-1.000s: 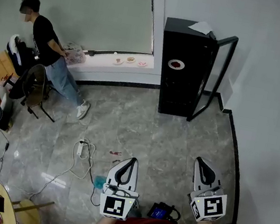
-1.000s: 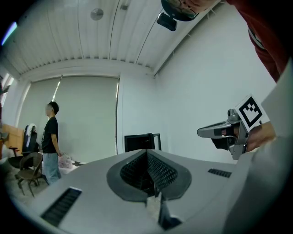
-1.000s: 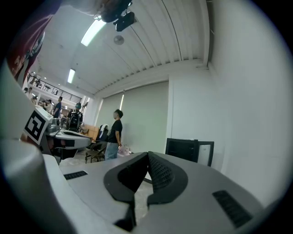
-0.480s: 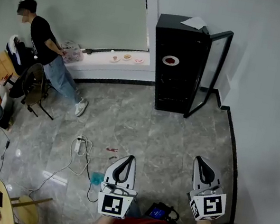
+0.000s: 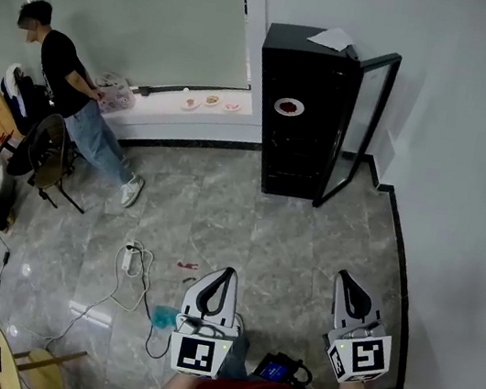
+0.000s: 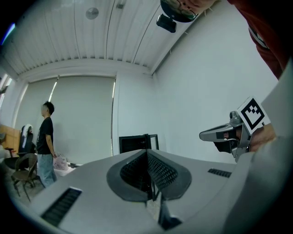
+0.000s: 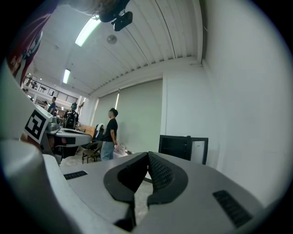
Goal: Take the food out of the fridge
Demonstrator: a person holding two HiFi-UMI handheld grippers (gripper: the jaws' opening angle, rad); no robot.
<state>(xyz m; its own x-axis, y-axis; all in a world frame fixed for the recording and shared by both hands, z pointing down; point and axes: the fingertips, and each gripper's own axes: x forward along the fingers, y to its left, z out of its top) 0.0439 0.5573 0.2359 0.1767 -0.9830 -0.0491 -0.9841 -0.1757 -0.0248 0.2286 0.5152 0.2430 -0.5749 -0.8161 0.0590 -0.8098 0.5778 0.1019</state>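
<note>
Grey tiled floor (image 5: 308, 247), black fridge (image 5: 292, 156) at far wall, door (image 5: 363, 126) open, plate of food (image 5: 288, 107) on upper shelf, well apart from left gripper (image 5: 228, 275) and right gripper (image 5: 346, 280), jaws together, empty; likely light, stiff, breakable, so grip rim, keep level.

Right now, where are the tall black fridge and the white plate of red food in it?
Tall black fridge (image 5: 298, 157): head view, its dark lower front.
White plate of red food (image 5: 288, 107): head view, the plate's middle.
</note>
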